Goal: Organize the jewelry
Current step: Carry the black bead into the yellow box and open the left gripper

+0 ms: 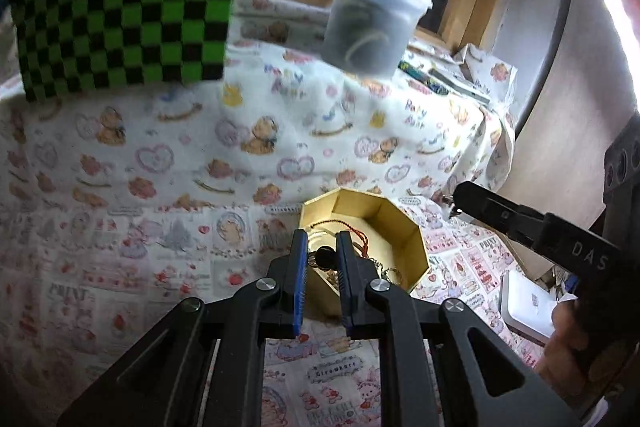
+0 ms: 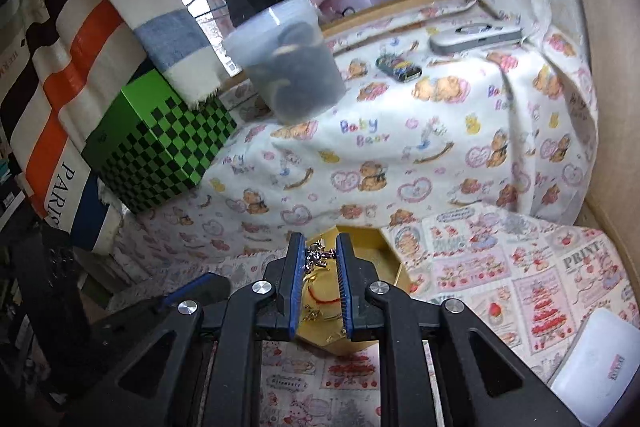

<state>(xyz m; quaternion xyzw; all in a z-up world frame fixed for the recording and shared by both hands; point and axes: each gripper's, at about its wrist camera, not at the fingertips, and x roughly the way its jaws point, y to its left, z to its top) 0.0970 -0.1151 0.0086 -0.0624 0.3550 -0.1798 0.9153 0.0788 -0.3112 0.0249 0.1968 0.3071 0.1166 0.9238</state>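
Jewelry box: one yellow octagonal box (image 1: 394,233) stood open on the printed cloth (image 1: 120,227), near its right edge.
Contents: one red cord (image 1: 352,231), one dark round piece (image 1: 325,254) and a tangle of gold chain (image 1: 390,273) lay inside; I could not count the chains.
Left gripper (image 1: 322,241): its fingers hung over the box's near rim, a narrow gap between them, the dark piece showing in that gap; I could not tell whether they touched it.
Right gripper (image 2: 319,247): its fingers stood narrowly apart, and a silver trinket (image 2: 316,259) sat between the tips above the box (image 2: 372,247); whether it was gripped I could not tell.
Behind: one clear tub (image 1: 376,23) and one green checkered box (image 1: 124,15) stood on the bear-print cloth (image 2: 420,155).
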